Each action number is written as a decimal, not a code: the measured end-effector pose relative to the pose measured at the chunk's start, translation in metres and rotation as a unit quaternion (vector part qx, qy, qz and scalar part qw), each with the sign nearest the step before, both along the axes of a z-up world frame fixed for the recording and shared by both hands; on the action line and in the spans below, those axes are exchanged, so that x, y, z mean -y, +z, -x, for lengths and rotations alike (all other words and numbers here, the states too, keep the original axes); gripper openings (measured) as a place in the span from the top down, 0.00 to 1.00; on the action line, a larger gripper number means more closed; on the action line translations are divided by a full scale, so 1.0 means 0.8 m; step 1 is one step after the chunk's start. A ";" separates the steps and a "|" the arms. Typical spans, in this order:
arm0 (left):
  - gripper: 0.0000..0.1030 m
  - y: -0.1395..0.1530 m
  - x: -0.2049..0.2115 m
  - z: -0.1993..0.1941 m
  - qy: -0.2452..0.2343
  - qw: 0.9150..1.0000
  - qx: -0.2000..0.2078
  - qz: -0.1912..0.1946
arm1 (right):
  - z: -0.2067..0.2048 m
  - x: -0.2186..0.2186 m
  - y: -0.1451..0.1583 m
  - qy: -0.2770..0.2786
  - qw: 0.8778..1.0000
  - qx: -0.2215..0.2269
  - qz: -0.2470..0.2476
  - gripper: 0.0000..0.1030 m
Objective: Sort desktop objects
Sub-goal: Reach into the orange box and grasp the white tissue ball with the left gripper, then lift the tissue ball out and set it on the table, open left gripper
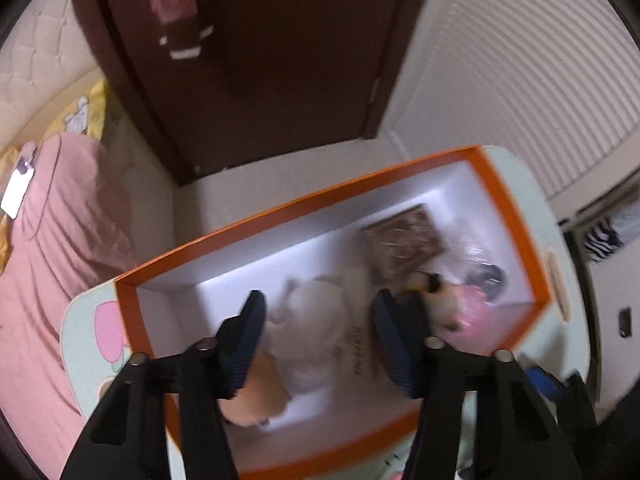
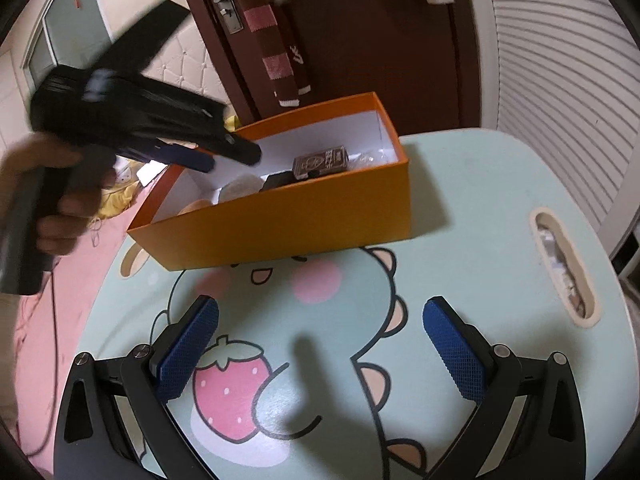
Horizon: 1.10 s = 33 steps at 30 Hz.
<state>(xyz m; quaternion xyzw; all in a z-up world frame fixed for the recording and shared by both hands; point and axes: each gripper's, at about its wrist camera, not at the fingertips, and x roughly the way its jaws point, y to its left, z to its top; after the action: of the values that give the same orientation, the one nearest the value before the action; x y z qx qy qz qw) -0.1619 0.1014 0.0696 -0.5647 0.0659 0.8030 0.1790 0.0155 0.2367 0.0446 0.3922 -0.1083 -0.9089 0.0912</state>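
Observation:
An orange box (image 1: 308, 200) with a white inside stands on the cartoon table top (image 2: 480, 208); it also shows in the right wrist view (image 2: 304, 220). In it lie a white soft item (image 1: 316, 328), a tan round item (image 1: 256, 400), a brown patterned card box (image 1: 404, 240), a pink item (image 1: 476, 316) and a small black item (image 2: 280, 180). My left gripper (image 1: 318, 340) is open and empty above the box's inside; it also shows in the right wrist view (image 2: 224, 156), over the box's left end. My right gripper (image 2: 320, 348) is open and empty above the table top, in front of the box.
A dark brown door (image 2: 360, 40) with hanging scarves stands behind the table. A ribbed white wall (image 2: 560, 80) is at the right. A pink bed cover (image 1: 60, 260) lies left of the table. The table has a handle slot (image 2: 564, 268) at its right edge.

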 end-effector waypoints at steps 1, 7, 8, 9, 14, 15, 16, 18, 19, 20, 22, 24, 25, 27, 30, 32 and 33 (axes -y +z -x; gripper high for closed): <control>0.53 -0.007 0.002 0.004 0.006 1.000 0.006 0.001 | -0.001 0.002 0.000 0.002 1.000 0.000 0.002 0.00; 0.56 -0.025 0.019 0.011 0.023 0.997 0.036 -0.060 | -0.003 0.012 0.001 0.009 1.000 0.002 0.001 0.00; 0.60 -0.025 0.023 0.011 0.025 0.997 0.037 -0.067 | -0.003 0.013 0.000 0.009 1.000 0.003 0.001 0.00; 0.76 -0.026 0.028 0.010 0.028 0.996 0.038 -0.073 | -0.005 0.013 -0.001 0.008 1.000 0.004 0.002 0.00; 0.81 -0.018 0.051 0.005 0.041 0.994 0.037 -0.097 | -0.009 0.010 -0.007 0.001 1.000 0.011 0.008 0.00; 0.81 -0.010 0.053 0.001 0.040 0.993 0.029 -0.105 | -0.010 0.010 -0.007 0.001 1.000 0.012 0.008 0.00; 0.81 0.005 0.055 -0.008 0.034 0.992 0.016 -0.118 | -0.010 0.010 -0.007 0.000 1.000 0.013 0.008 0.00; 0.81 0.040 0.064 -0.031 0.018 0.989 -0.014 -0.145 | -0.009 0.009 -0.005 0.000 1.000 0.010 0.007 0.00; 0.80 0.058 0.068 -0.044 0.009 0.987 -0.030 -0.157 | -0.010 0.010 -0.004 -0.001 1.000 0.009 0.005 0.00; 0.80 0.076 0.071 -0.057 0.002 0.985 -0.046 -0.165 | -0.010 0.010 -0.004 -0.001 1.000 0.007 0.003 0.00; 0.80 0.100 0.076 -0.083 -0.011 0.982 -0.072 -0.176 | -0.007 0.009 -0.004 -0.001 1.000 0.010 0.000 0.00; 0.80 0.109 0.083 -0.114 -0.023 0.980 -0.083 -0.178 | -0.006 0.008 -0.006 -0.002 1.000 0.014 0.000 0.00; 0.80 0.101 0.087 -0.128 -0.027 0.981 -0.079 -0.175 | -0.006 0.007 -0.006 -0.003 1.000 0.014 0.001 0.00; 0.80 0.084 0.095 -0.151 -0.031 0.983 -0.072 -0.167 | -0.007 0.006 -0.005 -0.005 1.000 0.015 0.001 0.00; 0.80 0.031 0.102 -0.181 0.015 0.988 -0.087 -0.124 | -0.007 0.001 -0.004 -0.008 1.000 0.014 0.001 0.00; 0.80 0.015 0.101 -0.192 0.027 0.989 -0.102 -0.105 | -0.006 0.001 -0.003 -0.010 1.000 0.016 0.001 0.00; 0.80 0.007 0.101 -0.197 0.033 0.989 -0.109 -0.095 | -0.006 0.001 -0.004 -0.009 1.000 0.017 0.000 0.00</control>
<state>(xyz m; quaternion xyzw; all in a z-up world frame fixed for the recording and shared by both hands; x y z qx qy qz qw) -0.0045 0.0208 0.0752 -0.4560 -0.0106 0.8678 0.1971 0.0201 0.2356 0.0415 0.4068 -0.1138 -0.9028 0.0810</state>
